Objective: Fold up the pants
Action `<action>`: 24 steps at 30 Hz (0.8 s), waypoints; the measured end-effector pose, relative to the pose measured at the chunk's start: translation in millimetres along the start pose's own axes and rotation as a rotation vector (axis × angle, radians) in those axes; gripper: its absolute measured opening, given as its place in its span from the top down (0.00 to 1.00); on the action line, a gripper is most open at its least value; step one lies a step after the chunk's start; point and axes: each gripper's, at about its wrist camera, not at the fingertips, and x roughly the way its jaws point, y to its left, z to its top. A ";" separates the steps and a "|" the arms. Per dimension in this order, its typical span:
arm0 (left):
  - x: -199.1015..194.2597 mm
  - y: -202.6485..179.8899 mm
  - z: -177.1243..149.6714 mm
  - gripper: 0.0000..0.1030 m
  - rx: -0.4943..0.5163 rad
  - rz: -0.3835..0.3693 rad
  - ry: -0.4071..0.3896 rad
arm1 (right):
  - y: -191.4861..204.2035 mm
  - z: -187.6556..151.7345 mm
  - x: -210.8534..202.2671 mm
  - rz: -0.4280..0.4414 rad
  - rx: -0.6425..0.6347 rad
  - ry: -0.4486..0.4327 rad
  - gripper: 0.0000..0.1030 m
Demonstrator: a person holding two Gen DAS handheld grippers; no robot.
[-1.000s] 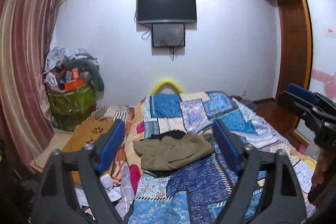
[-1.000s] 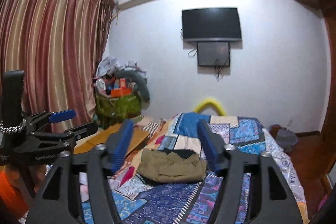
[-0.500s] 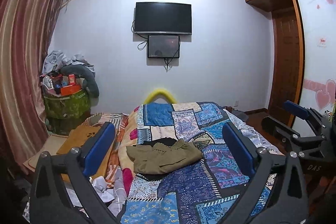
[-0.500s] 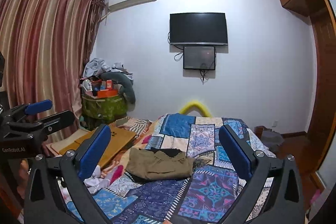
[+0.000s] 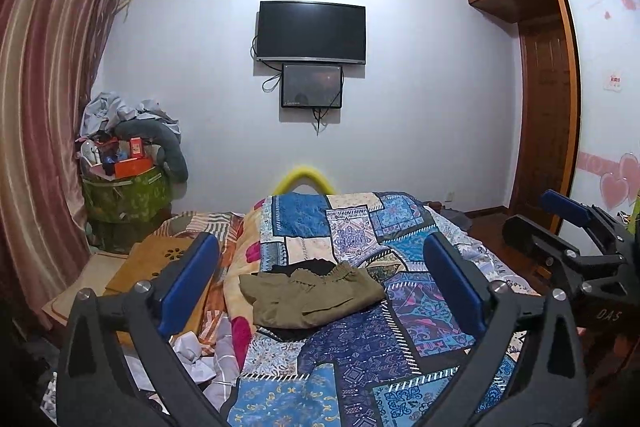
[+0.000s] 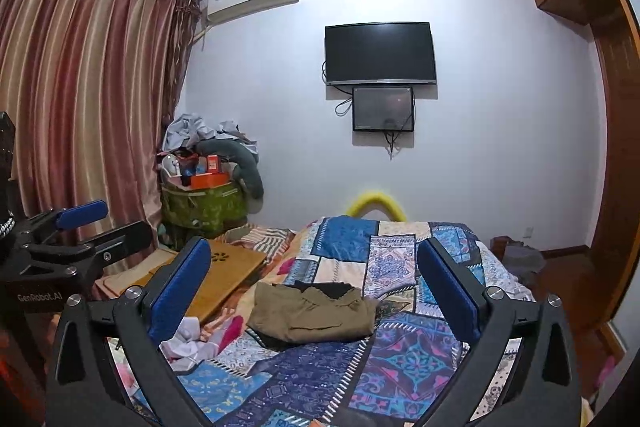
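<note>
Olive-green pants (image 5: 312,295) lie folded in a compact bundle on the patchwork bedspread (image 5: 360,367), on top of a dark garment (image 5: 316,267). They also show in the right wrist view (image 6: 312,315). My left gripper (image 5: 320,287) is open and empty, held above the bed well short of the pants. My right gripper (image 6: 316,291) is open and empty, also held back from the pants. Each gripper appears in the other's view, the right one (image 5: 568,227) at the right edge and the left one (image 6: 80,227) at the left edge.
A wooden lap desk (image 6: 224,275) and crumpled white cloth (image 6: 184,339) lie left of the bed. A green bin piled with clutter (image 6: 204,203) stands by the curtain (image 6: 80,107). A TV (image 6: 380,53) hangs on the far wall. A wardrobe (image 5: 548,131) stands at right.
Both grippers have opened wide and drawn back and up from the pants. The pants stay folded on the bed.
</note>
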 end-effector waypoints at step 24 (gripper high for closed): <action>4.5 5.2 -4.5 0.00 0.004 -0.006 0.015 | -1.8 2.5 -4.5 0.007 0.021 -0.002 0.00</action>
